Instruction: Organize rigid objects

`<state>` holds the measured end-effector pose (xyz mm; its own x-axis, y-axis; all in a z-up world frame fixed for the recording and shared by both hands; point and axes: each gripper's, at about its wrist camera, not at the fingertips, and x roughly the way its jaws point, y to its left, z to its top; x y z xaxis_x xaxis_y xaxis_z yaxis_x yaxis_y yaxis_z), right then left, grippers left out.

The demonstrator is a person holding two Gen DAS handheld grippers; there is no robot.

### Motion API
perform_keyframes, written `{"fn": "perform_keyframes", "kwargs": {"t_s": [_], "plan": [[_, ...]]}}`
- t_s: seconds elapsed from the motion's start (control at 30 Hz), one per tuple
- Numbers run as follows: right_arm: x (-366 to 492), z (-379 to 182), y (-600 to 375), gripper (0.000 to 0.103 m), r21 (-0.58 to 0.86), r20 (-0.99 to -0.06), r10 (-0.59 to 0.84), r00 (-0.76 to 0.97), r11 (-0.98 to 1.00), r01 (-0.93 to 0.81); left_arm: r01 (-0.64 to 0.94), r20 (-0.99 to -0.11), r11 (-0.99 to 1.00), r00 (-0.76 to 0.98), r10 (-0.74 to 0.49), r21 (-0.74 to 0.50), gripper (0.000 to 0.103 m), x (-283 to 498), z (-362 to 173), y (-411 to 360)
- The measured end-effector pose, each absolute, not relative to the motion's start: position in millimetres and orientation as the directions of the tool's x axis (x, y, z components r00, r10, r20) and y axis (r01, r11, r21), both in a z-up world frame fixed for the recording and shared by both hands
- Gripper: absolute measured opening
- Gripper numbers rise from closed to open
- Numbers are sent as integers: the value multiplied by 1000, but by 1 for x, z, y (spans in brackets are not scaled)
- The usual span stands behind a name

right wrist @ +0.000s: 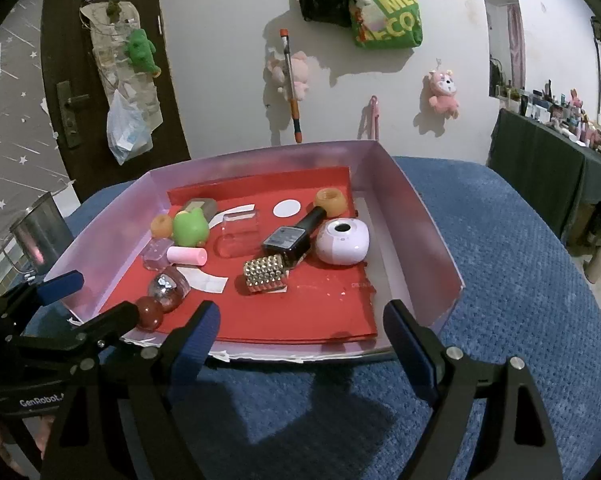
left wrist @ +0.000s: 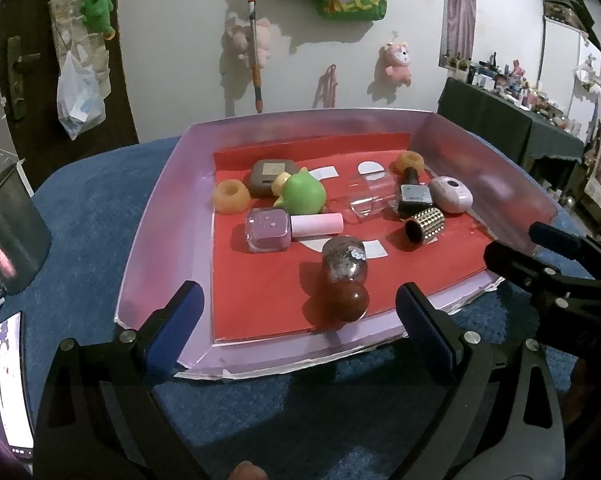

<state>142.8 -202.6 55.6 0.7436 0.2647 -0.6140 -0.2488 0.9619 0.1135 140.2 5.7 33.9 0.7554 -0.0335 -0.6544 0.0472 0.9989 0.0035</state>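
A pale purple tray (left wrist: pixel 162 216) (right wrist: pixel 400 196) with a red liner holds small objects: a dark red and silver bottle (left wrist: pixel 345 276) (right wrist: pixel 160 296), a pink nail polish (left wrist: pixel 288 229), a green frog toy (left wrist: pixel 303 196) (right wrist: pixel 190 227), a clear glass (left wrist: pixel 370 198) (right wrist: pixel 239 234), a black nail polish (left wrist: pixel 414 196) (right wrist: pixel 294 236), a studded gold cylinder (left wrist: pixel 425 225) (right wrist: pixel 263 274), a white-pink oval case (left wrist: pixel 450 194) (right wrist: pixel 342 241) and orange rings (left wrist: pixel 230 197) (right wrist: pixel 331 201). My left gripper (left wrist: pixel 300 320) is open and empty at the tray's front edge. My right gripper (right wrist: pixel 300 336) is open and empty, also at the front edge.
The tray sits on a blue cloth (right wrist: pixel 520 280). A metal cup (left wrist: pixel 4 236) stands left, a phone (left wrist: pixel 12 380) lies near the left front. The right gripper shows in the left wrist view (left wrist: pixel 548 268); the left gripper shows in the right wrist view (right wrist: pixel 60 312).
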Motion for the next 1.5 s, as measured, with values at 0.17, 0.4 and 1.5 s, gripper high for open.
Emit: {"fn": "perform_keyframes", "kwargs": {"t_s": [0.17,0.4,1.5], "plan": [[143,55,-203,86,120,-615,265,742,962,-245,42,-662,999,749,-24,11,98,140,31,5],[144,53,-206,87,126,-618,263,741,964,-236,40,-665,999,746,-26,5,98,141,31,6],[125,77,-208,87,123,-599,289,747,955,-271,37,-637,999,769,-51,-34,98,121,52,12]]}}
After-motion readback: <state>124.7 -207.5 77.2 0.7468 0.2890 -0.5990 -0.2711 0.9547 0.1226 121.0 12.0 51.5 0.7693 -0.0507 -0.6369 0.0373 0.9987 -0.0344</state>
